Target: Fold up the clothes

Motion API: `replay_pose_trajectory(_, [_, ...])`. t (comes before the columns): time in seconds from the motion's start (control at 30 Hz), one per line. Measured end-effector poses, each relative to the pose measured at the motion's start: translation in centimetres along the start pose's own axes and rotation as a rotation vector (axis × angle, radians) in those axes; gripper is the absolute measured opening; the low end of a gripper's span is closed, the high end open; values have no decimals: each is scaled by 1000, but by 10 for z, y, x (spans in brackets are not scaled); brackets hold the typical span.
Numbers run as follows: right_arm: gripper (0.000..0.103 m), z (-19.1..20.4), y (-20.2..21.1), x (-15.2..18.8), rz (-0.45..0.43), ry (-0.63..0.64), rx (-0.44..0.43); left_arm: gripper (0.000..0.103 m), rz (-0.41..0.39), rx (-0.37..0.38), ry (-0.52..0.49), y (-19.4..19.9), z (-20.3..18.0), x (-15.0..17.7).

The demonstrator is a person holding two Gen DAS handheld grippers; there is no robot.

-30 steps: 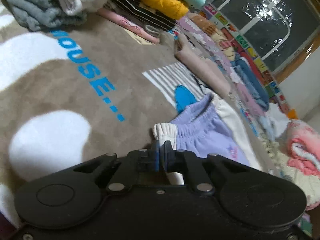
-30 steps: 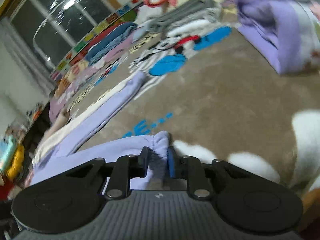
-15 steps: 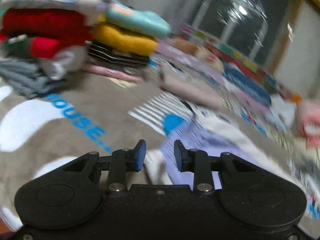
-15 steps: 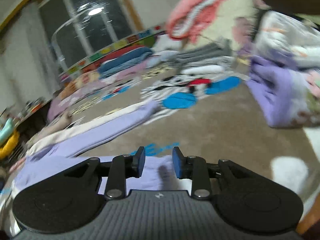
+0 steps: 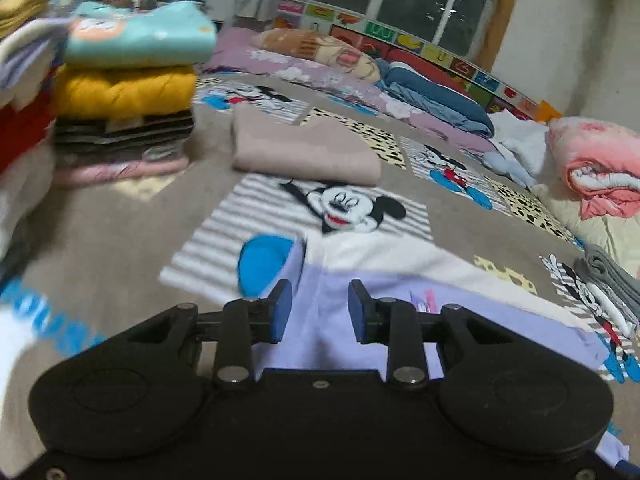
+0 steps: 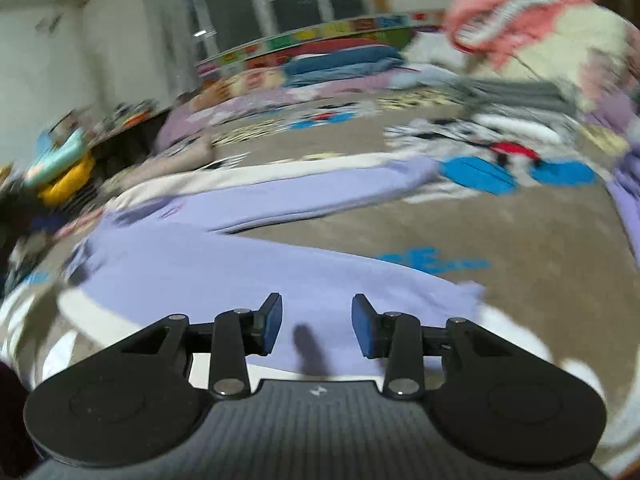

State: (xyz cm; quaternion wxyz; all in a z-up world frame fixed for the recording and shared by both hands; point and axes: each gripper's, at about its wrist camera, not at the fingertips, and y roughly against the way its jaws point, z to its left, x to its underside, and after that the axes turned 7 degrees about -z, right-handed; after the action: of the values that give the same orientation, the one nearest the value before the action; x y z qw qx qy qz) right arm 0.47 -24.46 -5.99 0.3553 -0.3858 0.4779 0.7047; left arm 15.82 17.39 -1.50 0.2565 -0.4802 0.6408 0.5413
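Bed with cartoon blanket (image 5: 120,216), folded stacks (image 5: 124,92) at left. Lilac garment (image 6: 208,256) lies flat under both claws, legs running away to the right. Left claw (image 5: 316,316) and right claw (image 6: 316,322) both agape, empty, directly above the cloth.

The lilac-and-white pants (image 5: 360,280) lie flat on the blanket, spread just ahead of and beneath both tongs. One leg (image 6: 320,200) stretches far forward to the right; the nearer one (image 6: 280,276) lies right below.
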Motion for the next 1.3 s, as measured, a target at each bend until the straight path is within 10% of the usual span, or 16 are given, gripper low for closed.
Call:
replay_pose_trajectory(0.67, [39, 247, -124, -20, 89, 401, -467, 32, 192, 229, -3, -114, 40, -26])
replay_pose_trajectory(0.77, [39, 277, -143, -22, 90, 415, -515, 6, 188, 259, 2, -119, 41, -19])
replay_pose_trajectory(1.1, [46, 303, -153, 16, 220, 438, -537, 3, 173, 149, 136, -136, 77, -14])
replay_pose_trajectory(1.3, [46, 308, -145, 15, 215, 487, -523, 26, 155, 81, 80, -133, 74, -19])
